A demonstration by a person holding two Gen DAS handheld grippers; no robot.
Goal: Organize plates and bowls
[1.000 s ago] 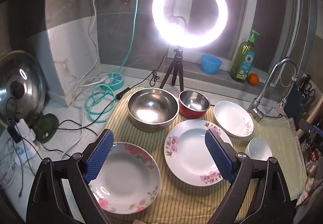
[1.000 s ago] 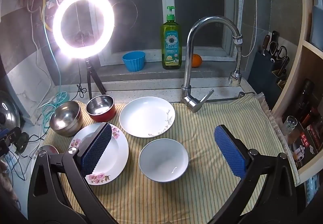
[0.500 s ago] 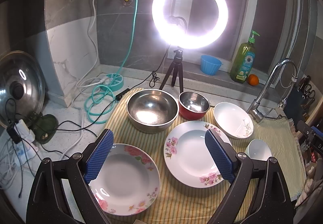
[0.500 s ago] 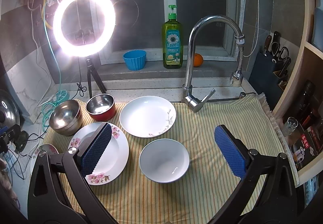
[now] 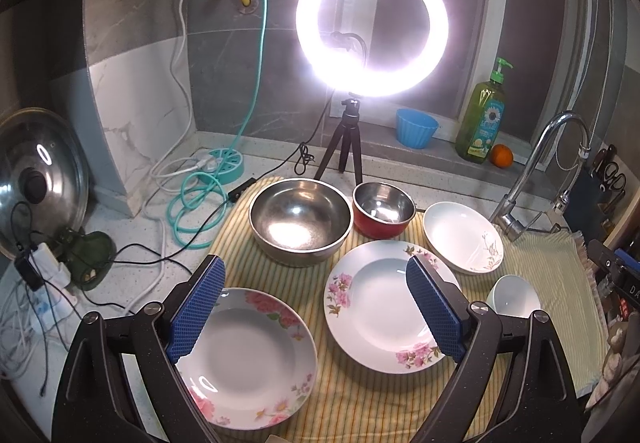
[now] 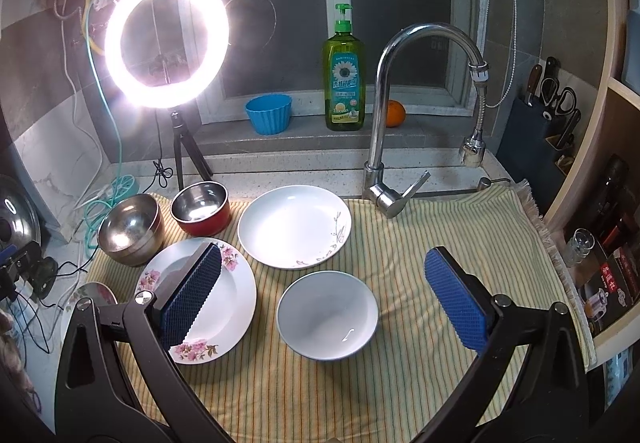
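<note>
On a striped yellow cloth (image 5: 360, 395) lie two flowered plates (image 5: 248, 355) (image 5: 384, 299), a plain white plate (image 5: 460, 235), a small white bowl (image 5: 516, 295), a large steel bowl (image 5: 300, 219) and a red steel-lined bowl (image 5: 384, 211). My left gripper (image 5: 316, 307) is open and empty, held above the two flowered plates. My right gripper (image 6: 324, 295) is open and empty above the small white bowl (image 6: 328, 315). In the right wrist view the white plate (image 6: 292, 223), one flowered plate (image 6: 232, 295), the red bowl (image 6: 200, 207) and the steel bowl (image 6: 128, 227) show too.
A lit ring light on a tripod (image 5: 372, 23) stands behind the bowls. A tap (image 6: 404, 107) rises at the back right. Soap bottle (image 6: 344, 75), blue cup (image 6: 268, 113) and orange (image 6: 396, 113) sit on the sill. Cables (image 5: 192, 199) and a pot lid (image 5: 36, 179) lie left.
Both grippers have drifted only slightly; the views shift a little. No dish has moved and both stay open.
</note>
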